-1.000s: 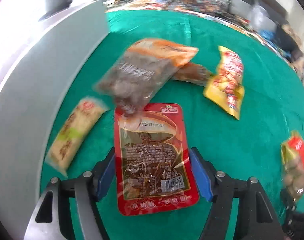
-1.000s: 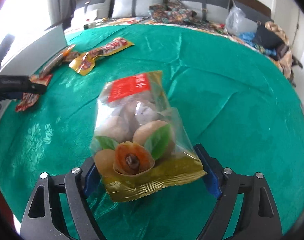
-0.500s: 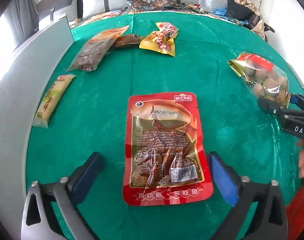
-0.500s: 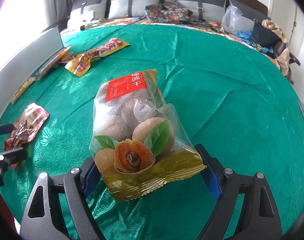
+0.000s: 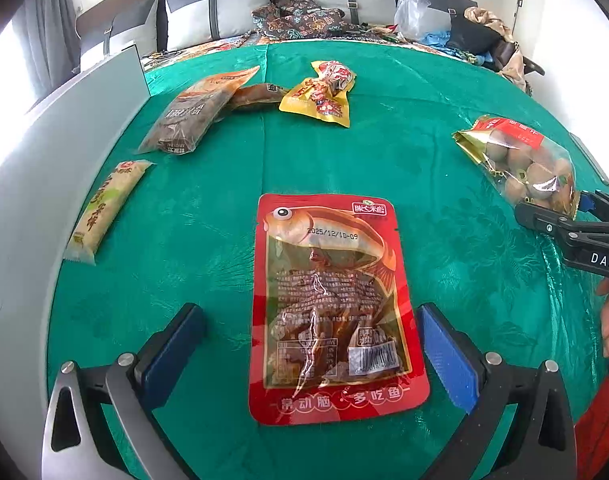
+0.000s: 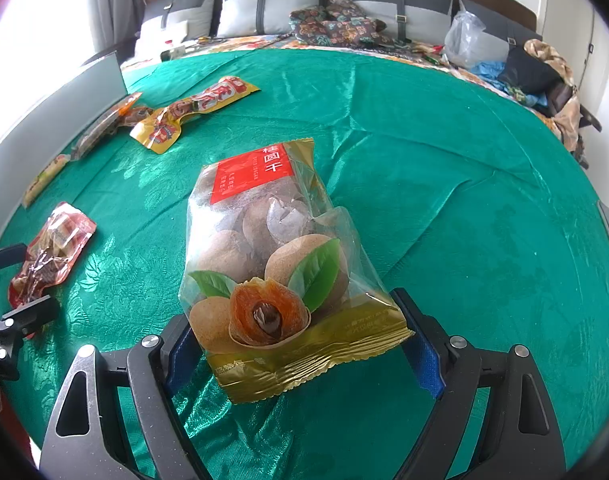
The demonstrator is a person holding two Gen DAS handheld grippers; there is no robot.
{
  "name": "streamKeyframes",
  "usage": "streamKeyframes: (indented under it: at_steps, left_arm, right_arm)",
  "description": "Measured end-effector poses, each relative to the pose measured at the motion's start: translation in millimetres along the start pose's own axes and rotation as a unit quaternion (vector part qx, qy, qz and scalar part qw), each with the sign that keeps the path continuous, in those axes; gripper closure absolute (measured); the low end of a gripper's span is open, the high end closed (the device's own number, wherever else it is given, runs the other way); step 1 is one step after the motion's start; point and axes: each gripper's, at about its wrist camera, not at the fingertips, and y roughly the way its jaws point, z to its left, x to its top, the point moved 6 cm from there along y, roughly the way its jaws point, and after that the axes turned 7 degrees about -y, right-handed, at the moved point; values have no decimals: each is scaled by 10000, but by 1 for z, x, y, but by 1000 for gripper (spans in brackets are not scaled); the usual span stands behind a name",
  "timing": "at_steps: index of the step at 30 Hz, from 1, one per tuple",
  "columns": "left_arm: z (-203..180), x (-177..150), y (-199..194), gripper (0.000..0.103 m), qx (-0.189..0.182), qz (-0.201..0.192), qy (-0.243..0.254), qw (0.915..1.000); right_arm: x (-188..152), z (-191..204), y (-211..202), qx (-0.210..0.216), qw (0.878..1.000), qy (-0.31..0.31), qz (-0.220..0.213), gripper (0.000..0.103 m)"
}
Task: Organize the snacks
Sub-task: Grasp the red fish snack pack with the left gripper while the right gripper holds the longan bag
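Left wrist view showed, going left to right, a pale cracker pack [image 5: 104, 210] by the grey board [image 5: 32, 184], the red fish pouch [image 5: 332, 304] lying flat on the green cloth [image 5: 444, 160], and far right the longan bag [image 5: 520, 164]. The left gripper [image 5: 310, 340] had just spread its jaws wide, so the pouch, pinched a second before, now lay released between pads that no longer touched it. To my eye that snack was placed, while the right gripper [image 6: 300, 344] kept clenching the longan bag's [image 6: 272, 256] gold hem, awaiting its turn.
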Motion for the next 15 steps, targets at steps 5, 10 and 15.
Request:
streamKeyframes:
  at_steps: [5, 10, 15]
  left_arm:
    - [0, -1, -1, 0, 2, -10, -8, 10000]
    - [0, 0, 0, 0, 2, -20, -16, 10000]
    - [-1, -1, -4, 0, 4, -40, -27, 10000]
  right_arm:
    - [0, 0, 0, 1, 10000, 0, -1, 16]
    - [0, 0, 0, 0, 10000, -1, -1, 16]
    - [0, 0, 0, 0, 10000, -1, -1, 16]
